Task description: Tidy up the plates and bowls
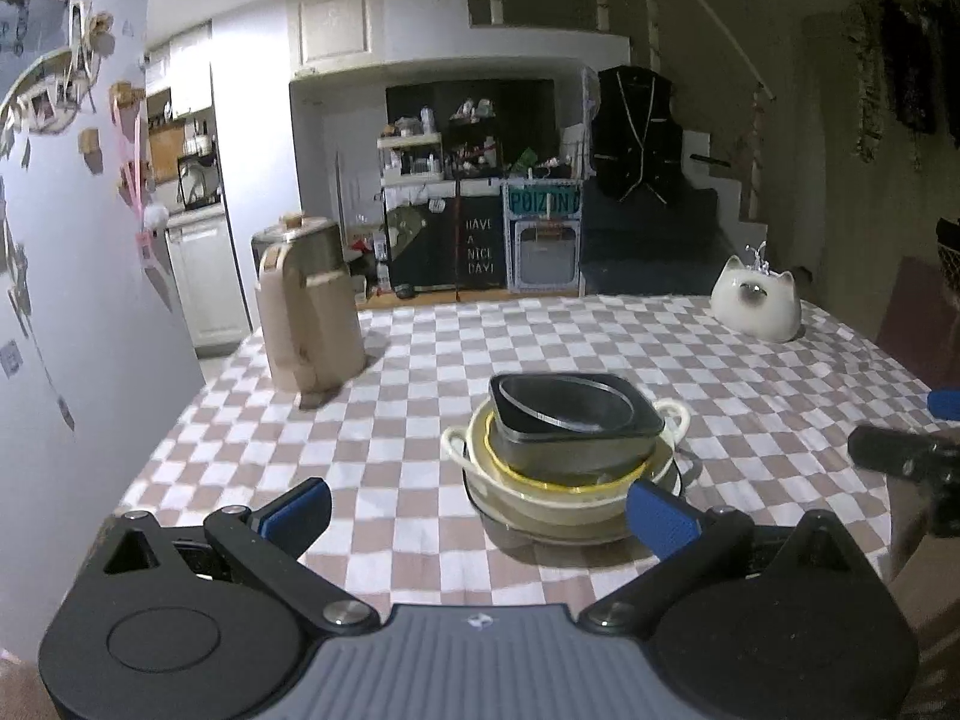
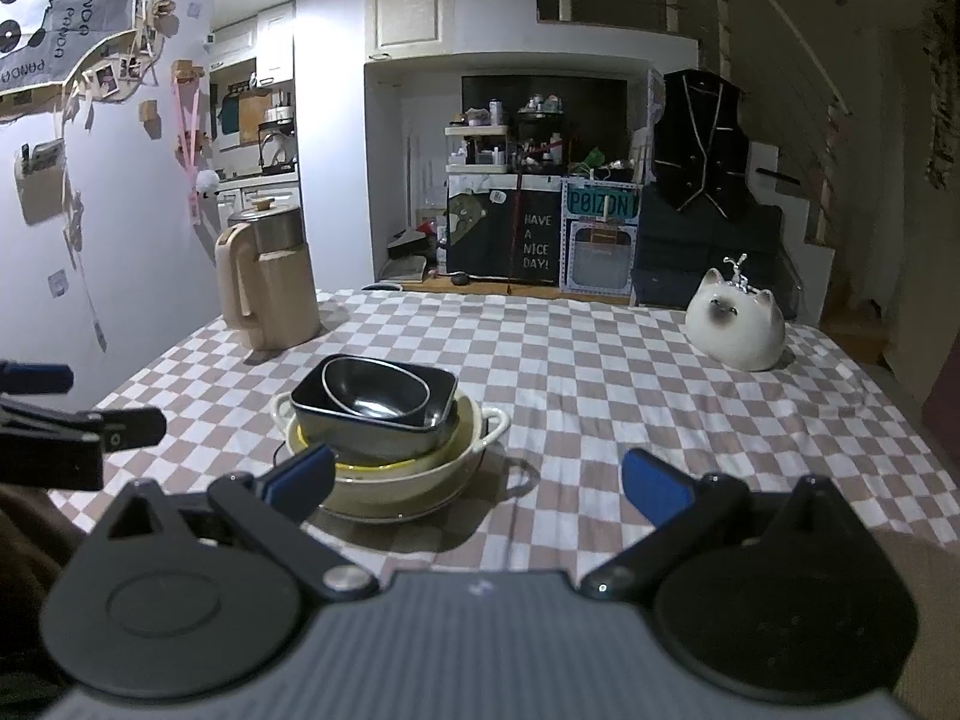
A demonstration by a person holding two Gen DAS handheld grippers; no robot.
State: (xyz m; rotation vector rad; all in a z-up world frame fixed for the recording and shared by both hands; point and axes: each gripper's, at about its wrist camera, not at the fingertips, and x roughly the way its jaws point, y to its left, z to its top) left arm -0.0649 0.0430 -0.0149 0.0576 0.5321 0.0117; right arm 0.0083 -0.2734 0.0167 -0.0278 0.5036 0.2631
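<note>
Fingers, left gripper (image 1: 479, 507): blue pads spread wide, nothing between them; the right-hand pad overlaps the near rim of the dish stack in the left wrist view, contact cannot be told.
Fingers, right gripper (image 2: 479, 483): also spread wide and empty; its left pad sits in front of the stack's near edge.
Dish stack: a round black metal bowl (image 2: 376, 387) nests inside a dark rectangular baking dish (image 2: 372, 420), which sits tilted in a cream two-handled ceramic bowl (image 2: 420, 468); a dark flat plate (image 1: 498, 519) lies underneath.
Surface: pink-and-white checked tablecloth (image 2: 600, 396) under the stack.
Beyond the stack, to its left: beige plastic jug with a steel lid (image 2: 267, 282), upright.
Beyond the stack, far right: white cat-shaped ceramic ornament (image 2: 735, 327), well apart from it.
</note>
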